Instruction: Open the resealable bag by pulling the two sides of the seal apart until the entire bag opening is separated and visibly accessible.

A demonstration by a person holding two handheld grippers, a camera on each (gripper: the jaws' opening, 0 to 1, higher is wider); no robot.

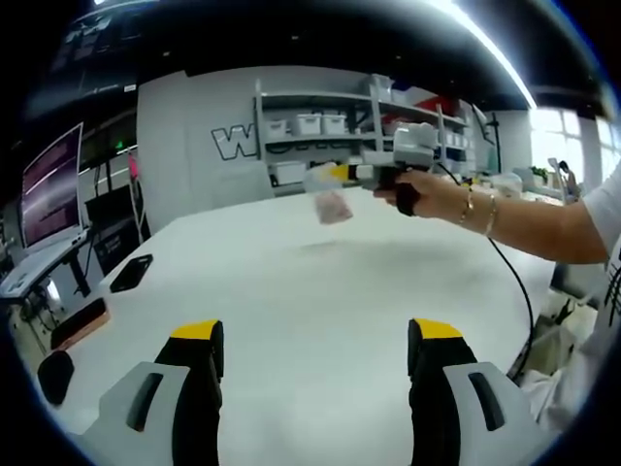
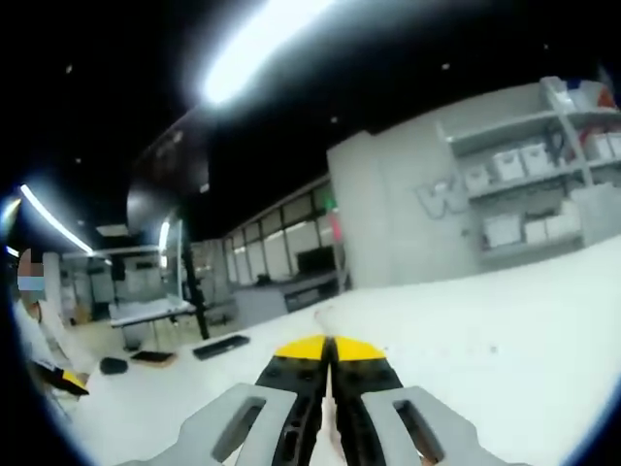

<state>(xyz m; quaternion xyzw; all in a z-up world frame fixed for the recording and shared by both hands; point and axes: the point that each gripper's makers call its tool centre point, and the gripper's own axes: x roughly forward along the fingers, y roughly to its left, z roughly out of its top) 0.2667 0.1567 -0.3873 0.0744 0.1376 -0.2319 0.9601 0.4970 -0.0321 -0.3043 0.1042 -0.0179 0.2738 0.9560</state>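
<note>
At the far left of the left gripper view, a monitor (image 1: pixel 50 184) glows on a desk, and a dark phone (image 1: pixel 131 273) lies flat near the left edge of the white table (image 1: pixel 320 311). Lower down, the left gripper (image 1: pixel 315 340) has its two yellow-tipped jaws spread wide apart over the bare tabletop, holding nothing. Further right and well beyond it, the resealable bag (image 1: pixel 328 199) hangs in the air above the table, gripped at its top edge by the right gripper (image 1: pixel 342 173), which a person's hand (image 1: pixel 427 194) with a bracelet at the wrist holds out from the right. Behind stand shelves (image 1: pixel 330 131) with white bins. Across in the right gripper view, the right gripper's (image 2: pixel 328 354) jaws are pressed together, with a thin pale strip of the bag (image 2: pixel 331 419) just visible between them.
</note>
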